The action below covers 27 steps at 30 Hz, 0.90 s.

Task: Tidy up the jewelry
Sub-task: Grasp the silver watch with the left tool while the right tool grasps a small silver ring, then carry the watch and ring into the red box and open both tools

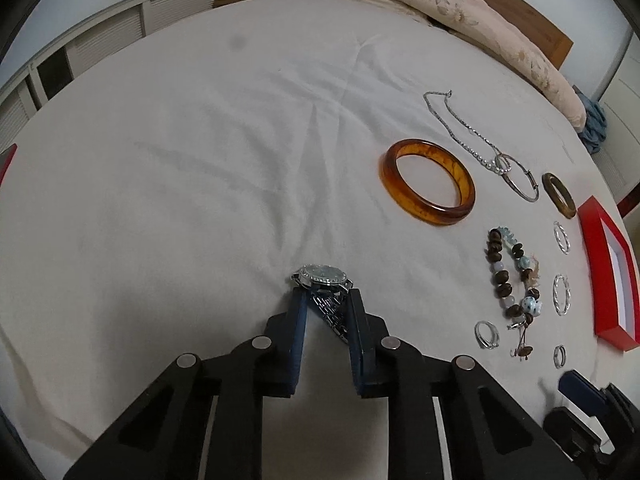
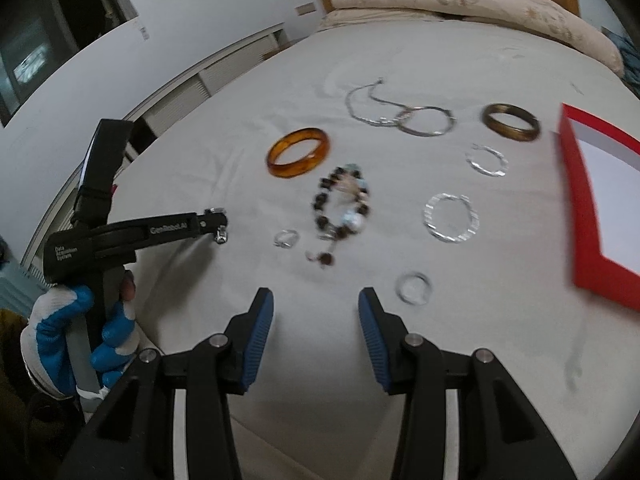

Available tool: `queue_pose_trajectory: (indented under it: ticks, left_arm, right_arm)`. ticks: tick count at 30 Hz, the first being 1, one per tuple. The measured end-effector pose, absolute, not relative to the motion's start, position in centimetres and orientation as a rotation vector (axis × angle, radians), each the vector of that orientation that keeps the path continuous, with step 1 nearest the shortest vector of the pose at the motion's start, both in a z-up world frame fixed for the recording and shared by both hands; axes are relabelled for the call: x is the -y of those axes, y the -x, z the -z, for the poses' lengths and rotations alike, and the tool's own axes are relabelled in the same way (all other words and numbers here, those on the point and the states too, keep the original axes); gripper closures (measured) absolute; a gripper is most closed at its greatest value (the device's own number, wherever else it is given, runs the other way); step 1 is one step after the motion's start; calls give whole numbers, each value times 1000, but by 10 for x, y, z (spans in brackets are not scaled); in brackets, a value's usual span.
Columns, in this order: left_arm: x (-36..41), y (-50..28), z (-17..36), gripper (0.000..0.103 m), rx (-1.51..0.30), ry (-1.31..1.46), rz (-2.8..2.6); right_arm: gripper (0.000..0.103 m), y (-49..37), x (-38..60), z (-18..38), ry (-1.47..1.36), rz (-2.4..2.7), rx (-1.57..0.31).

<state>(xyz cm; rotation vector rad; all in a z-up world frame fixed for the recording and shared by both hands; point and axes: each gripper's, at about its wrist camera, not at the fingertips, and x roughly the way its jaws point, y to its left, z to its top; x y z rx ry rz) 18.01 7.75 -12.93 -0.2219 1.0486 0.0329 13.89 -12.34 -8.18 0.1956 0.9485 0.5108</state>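
Left-wrist and right-wrist views of jewelry laid out on a white bed sheet (image 1: 200,140). Nearest, at 6 o'clock in the left view, my left gripper (image 1: 326,300) has its blue pads closed on the metal band of a wristwatch (image 1: 323,278), the dial just past the fingertips and resting on the sheet. I judge the watch the heaviest piece here: rigid case, loose link band, slick metal, so the band just under the case seems the surest hold, since a grip lower down would let the case swing. My right gripper (image 2: 316,308) hangs open and empty at 6 o'clock in its own view, a small silver ring (image 2: 414,288) just beside it at 1 o'clock. Farther out lie a beaded bracelet (image 1: 514,276), soft and likely to drape, best pinched across its strand, and, I judge, thin, light silver hoops (image 2: 451,218). Beyond, at 1 o'clock, an amber bangle (image 1: 427,181), stiff, smooth, probably brittle, to be taken across its rim. Farthest, a fine chain necklace (image 1: 456,120) overlaps a silver bangle (image 1: 516,178). A red box (image 1: 608,268) sits at 3 o'clock.
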Motion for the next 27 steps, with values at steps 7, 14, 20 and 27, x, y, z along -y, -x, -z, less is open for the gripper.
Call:
queue_pose_trajectory:
  ticks: [7,14,20,27]
  left_arm:
    - [-90,-178,124,88,-1028,260,2]
    - [-98,-179,119,89,-1000,281,31]
    - [-100,-179,114,90,-976,278,50]
    - [-96,-177,108,99,-961,255,57]
  right_arm:
    - [66,-166,93,83,-160,-583,-943]
    - [69,-187,73,95,-116,-582,-973]
    - [81,-196,64,105,-71,-555,-994]
    - [85,-197,63,103,-48,-562,-995]
